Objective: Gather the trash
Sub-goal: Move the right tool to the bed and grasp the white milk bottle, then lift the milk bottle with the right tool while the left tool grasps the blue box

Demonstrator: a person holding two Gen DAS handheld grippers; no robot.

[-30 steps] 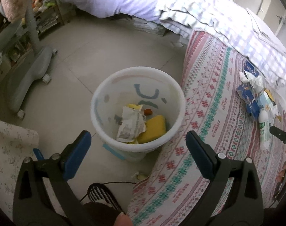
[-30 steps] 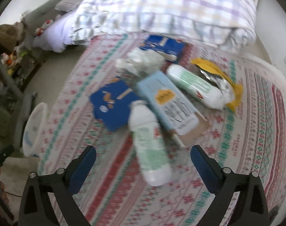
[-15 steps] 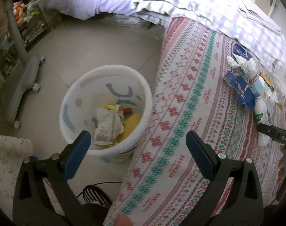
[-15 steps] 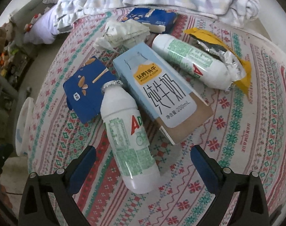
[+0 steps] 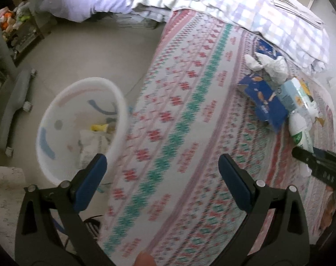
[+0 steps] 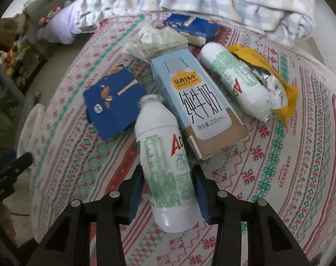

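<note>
On the bed (image 6: pixel 300 177), spread with a patterned cover, lies a small heap of trash. Nearest the camera is a white plastic bottle (image 6: pixel 165 161) with a green label, lying on its side with its foil-capped neck pointing away. The right hand-held gripper (image 6: pixel 168 190) has its blue pads (image 6: pixel 134 190) drawn in against the two flanks of the bottle's lower body, so it appears clamped on it, though the bottle looks not yet lifted off the cover.

Just beside the bottle, touching it, lies a pale blue milk carton (image 6: pixel 196 102); a folded blue box (image 6: pixel 112 102) sits on its other side, and a second bottle (image 6: pixel 234 82) rests against a crumpled yellow wrapper (image 6: pixel 278 88) further back.

The left hand-held gripper (image 5: pixel 161 177) hangs wide open over the bed's edge, holding nothing. The white bin (image 5: pixel 57 133) stands on the floor beside the bed (already with some rubbish in it).

The bottle is probably empty, so light, with thin walls that give under pressure; its smooth skin could slip. Holding across the broad lower body, as now, seems sound, since the narrow neck offers less to grip.
</note>
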